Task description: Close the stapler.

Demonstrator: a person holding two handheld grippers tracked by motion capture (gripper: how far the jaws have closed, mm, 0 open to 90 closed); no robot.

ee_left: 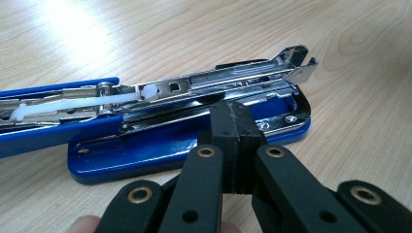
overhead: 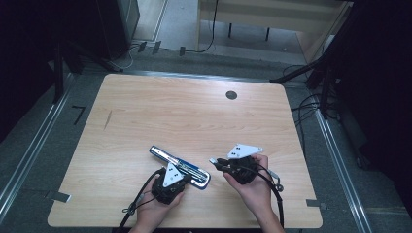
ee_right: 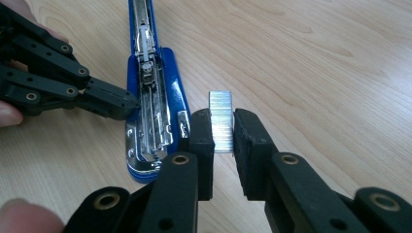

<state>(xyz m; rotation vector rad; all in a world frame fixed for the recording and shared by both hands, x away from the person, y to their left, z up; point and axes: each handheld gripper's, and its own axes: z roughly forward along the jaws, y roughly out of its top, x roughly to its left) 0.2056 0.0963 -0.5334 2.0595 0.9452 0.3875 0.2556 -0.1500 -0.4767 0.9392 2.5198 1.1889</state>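
Wooden bench, pale grain, with a small dark round hole toward its far edge.

Blue stapler lies near the front middle of the bench, swung open: blue top cover laid out flat toward the far left, metal staple channel exposed over the blue base. In the left gripper view the white plastic pusher sits along the channel.

Left gripper, held in the person's left hand at the near edge, points at the near end of the stapler. Its jaws are pressed together with nothing between them, their tips touching the metal part at the stapler's side.

Right gripper, in the right hand, sits just right of the stapler, not touching it. Its jaws are clamped on a strip of staples, silver, standing up between the pads and poking out above them. The strip hovers just beside the open channel's end, clear of the wood.

Cables trail from both grippers toward the near edge.
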